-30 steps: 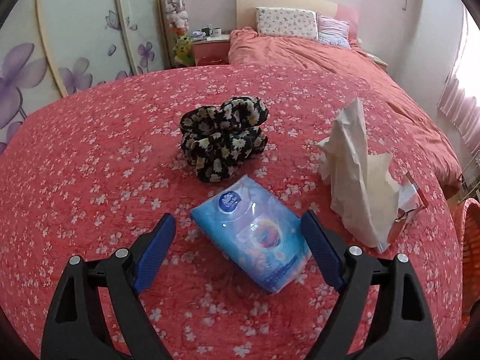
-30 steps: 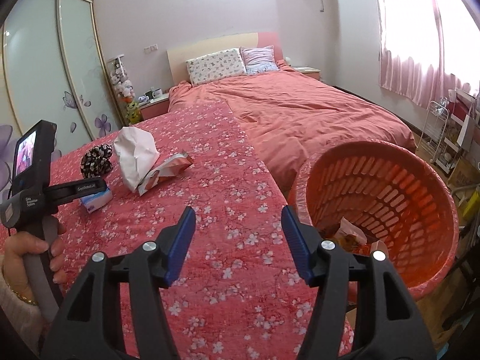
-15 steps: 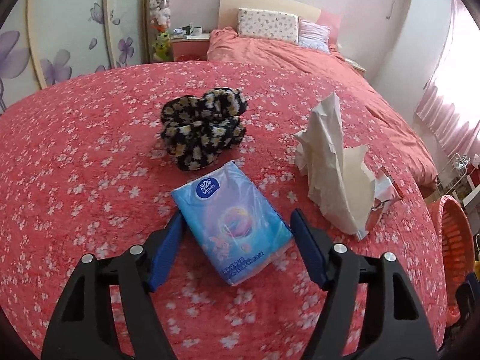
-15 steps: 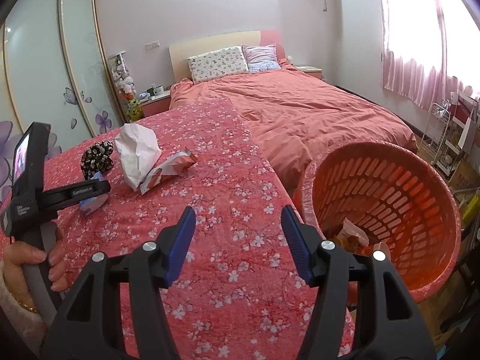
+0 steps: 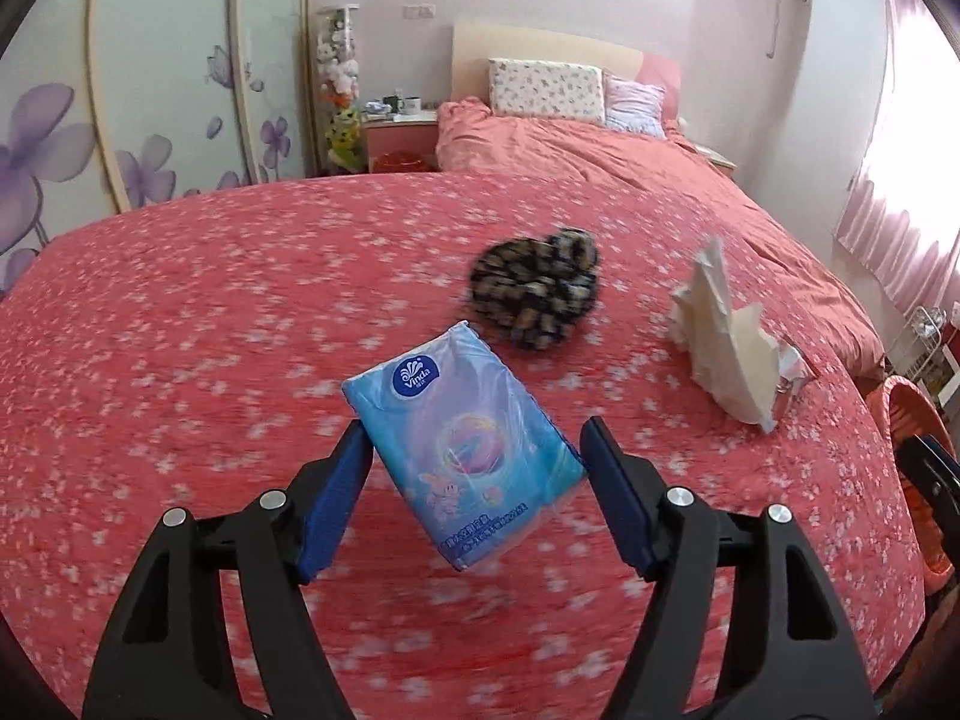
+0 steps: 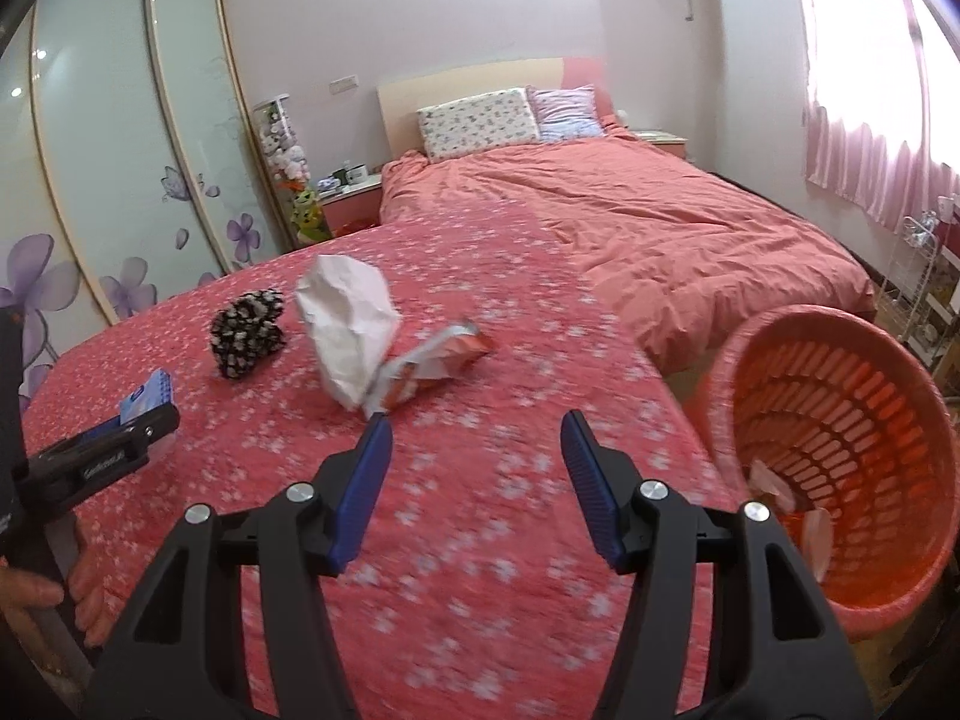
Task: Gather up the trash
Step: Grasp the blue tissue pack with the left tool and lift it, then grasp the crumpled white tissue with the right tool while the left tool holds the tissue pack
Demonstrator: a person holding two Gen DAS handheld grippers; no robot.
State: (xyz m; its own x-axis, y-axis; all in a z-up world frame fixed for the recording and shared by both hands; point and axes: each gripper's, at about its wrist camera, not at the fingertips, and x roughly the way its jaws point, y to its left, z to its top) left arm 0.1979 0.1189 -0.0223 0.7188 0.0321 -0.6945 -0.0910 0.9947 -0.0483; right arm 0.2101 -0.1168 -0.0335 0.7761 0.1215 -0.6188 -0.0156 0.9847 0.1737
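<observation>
My left gripper [image 5: 475, 429] is shut on a blue tissue pack [image 5: 462, 450], which hangs tilted above the floral bedspread [image 5: 180, 360]. The right wrist view shows that pack [image 6: 147, 399] at the far left. Beyond it lie a black flowered scrunchie [image 5: 534, 294], a crumpled white paper [image 5: 720, 336] and a torn snack wrapper [image 5: 792, 366]. My right gripper [image 6: 477, 420] hovers over the bedspread just short of the paper [image 6: 348, 324] and wrapper [image 6: 438, 360]. Its jaws are closing with nothing between them.
An orange slotted basket [image 6: 744, 348] stands off the bedspread's right edge with scraps inside. A pink bed [image 6: 660, 222] with pillows lies behind, a nightstand [image 6: 354, 198] and flowered wardrobe doors [image 6: 120, 180] at the left. A person's hand [image 6: 36, 588] grips the left tool.
The left gripper closed on the tissue pack and lifted it off the bedspread. The right gripper moved toward the crumpled paper and wrapper, and its jaws narrowed a little.
</observation>
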